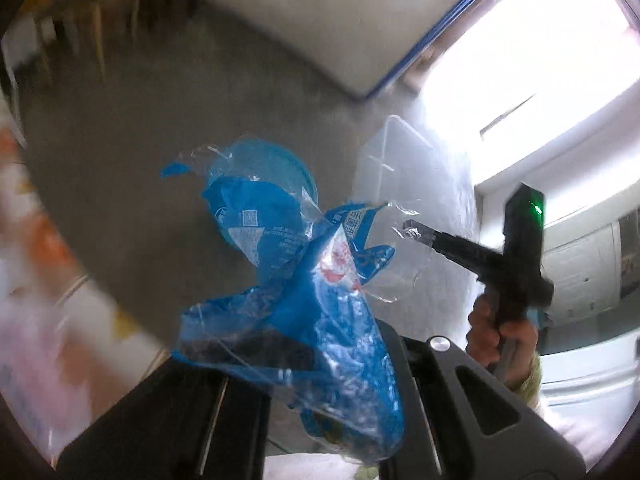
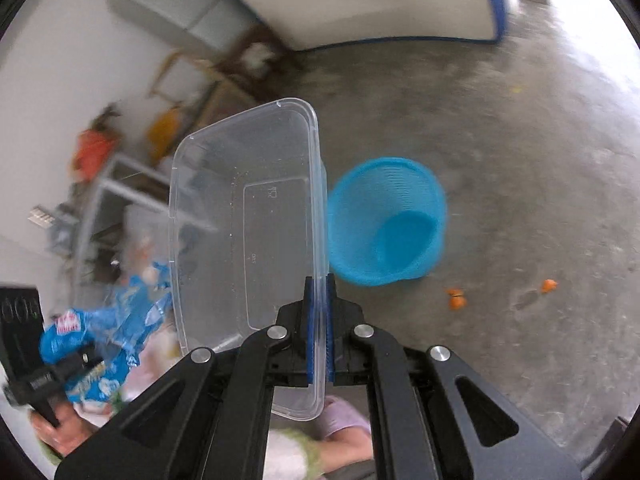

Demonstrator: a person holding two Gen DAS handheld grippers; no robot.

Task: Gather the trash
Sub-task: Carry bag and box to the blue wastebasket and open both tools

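My left gripper (image 1: 320,364) is shut on a crumpled blue plastic wrapper (image 1: 296,280) that hangs in front of its camera. The wrapper also shows in the right wrist view (image 2: 100,332). My right gripper (image 2: 319,320) is shut on the rim of a clear plastic food container (image 2: 248,240), held on edge above the floor. The container shows faintly in the left wrist view (image 1: 400,172), with the right gripper (image 1: 416,229) beside it. A blue mesh waste basket (image 2: 392,220) stands on the concrete floor just right of the container; it shows behind the wrapper in the left wrist view (image 1: 276,160).
Small orange scraps (image 2: 458,298) lie on the floor right of the basket. A white board with a blue edge (image 2: 360,0) leans at the far side. A metal rack (image 2: 108,216) and wooden furniture (image 2: 224,76) stand by the left wall.
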